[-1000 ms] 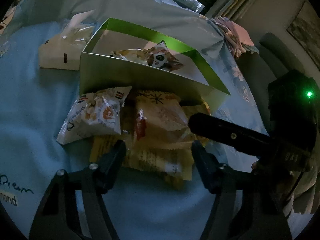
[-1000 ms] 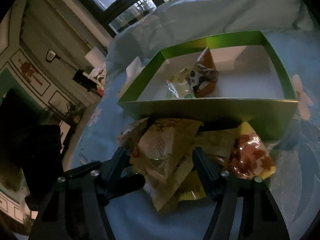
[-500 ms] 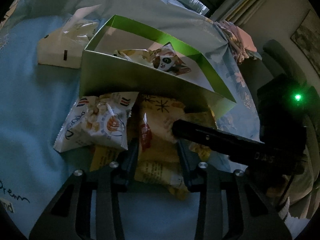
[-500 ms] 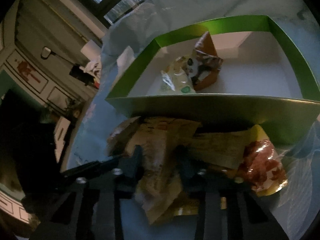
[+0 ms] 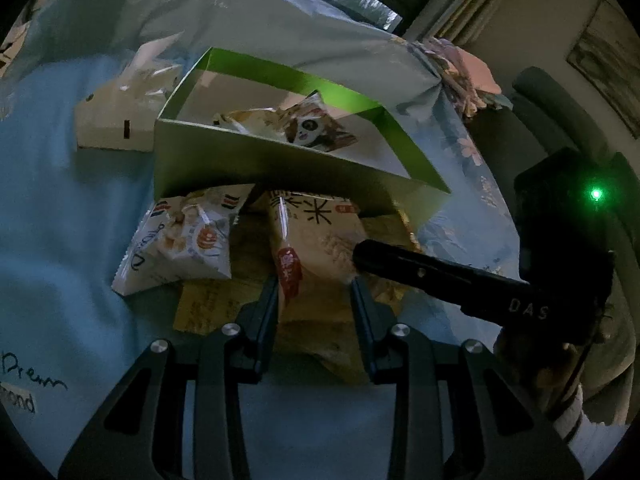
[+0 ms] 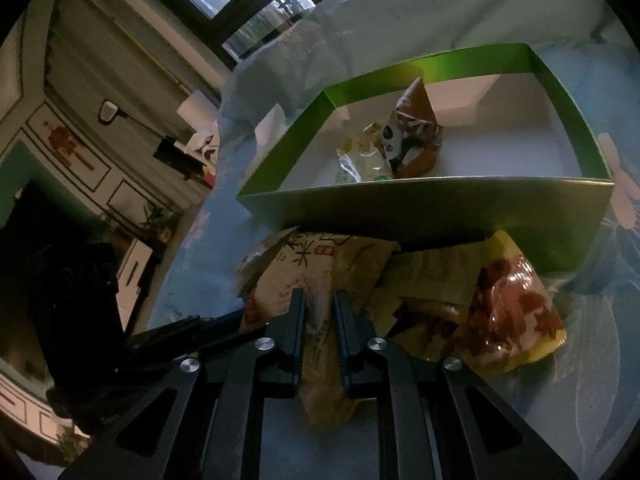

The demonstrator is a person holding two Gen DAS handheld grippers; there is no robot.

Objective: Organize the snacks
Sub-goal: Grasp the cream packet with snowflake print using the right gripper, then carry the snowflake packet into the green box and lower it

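Left wrist view, read against the green box [image 5: 256, 168]: a white tissue pack [image 5: 116, 120] lies just left of it on the blue cloth [image 5: 60, 208]. Touching the box's near wall is a white popcorn bag [image 5: 180, 244], then the tan snack packet [image 5: 320, 240] atop the pile. My left gripper [image 5: 314, 284] stands partly closed around that packet's near end; whether the pads bear on it I cannot tell. My right gripper [image 6: 318, 304] is narrowed tight and pinches the same packet [image 6: 316, 276] along a crease. Right of the pile, a red-and-yellow bag [image 6: 516, 312] rests at the box's near corner. Inside the box lies a panda packet [image 6: 412, 136].

Risk: both grippers on one packet could stretch or tear it. A lift may drag neighbouring bags, or the packet may snag on the box wall.
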